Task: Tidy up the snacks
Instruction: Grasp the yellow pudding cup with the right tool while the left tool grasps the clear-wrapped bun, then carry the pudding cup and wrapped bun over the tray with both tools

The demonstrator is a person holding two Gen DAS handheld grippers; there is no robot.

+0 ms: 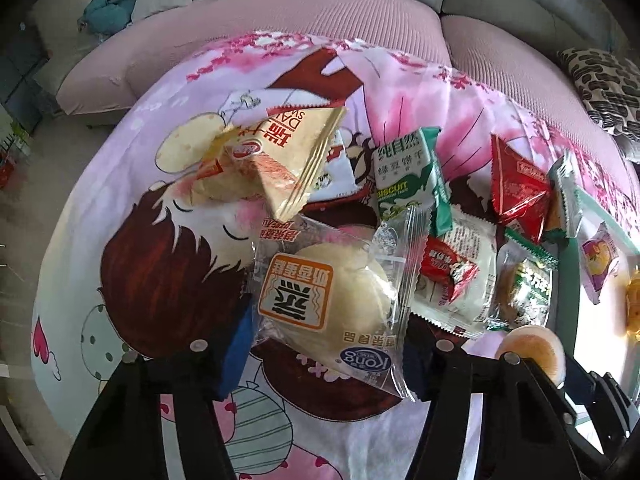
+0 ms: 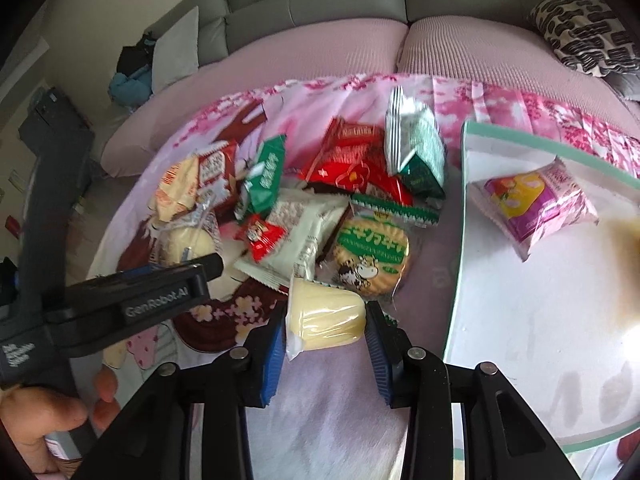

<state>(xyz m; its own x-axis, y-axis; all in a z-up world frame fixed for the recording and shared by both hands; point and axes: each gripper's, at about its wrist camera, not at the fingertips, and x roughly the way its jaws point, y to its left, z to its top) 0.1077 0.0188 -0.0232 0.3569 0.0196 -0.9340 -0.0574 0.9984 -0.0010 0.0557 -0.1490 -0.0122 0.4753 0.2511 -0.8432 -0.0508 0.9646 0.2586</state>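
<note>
A heap of wrapped snacks lies on a pink cartoon cloth [image 1: 160,272]. My left gripper [image 1: 320,356] is shut on a clear-wrapped steamed cake [image 1: 332,304] with an orange label. My right gripper [image 2: 326,330] is shut on a small yellow pudding cup [image 2: 326,316], held just above the cloth in front of the heap. The cup also shows at the left wrist view's lower right [image 1: 530,350]. A round cow-print biscuit [image 2: 372,258], a red packet [image 2: 356,164] and a green biscuit pack [image 1: 404,172] lie in the heap. A purple-pink snack pack [image 2: 536,204] lies on a glass tray [image 2: 456,240] at right.
A triangular sandwich-cake pack [image 1: 272,160] lies at the heap's left. The left gripper's body [image 2: 132,300] and a hand [image 2: 40,420] cross the right wrist view's lower left. A pink sofa seat [image 2: 320,52] and a patterned cushion [image 2: 584,32] stand behind the cloth.
</note>
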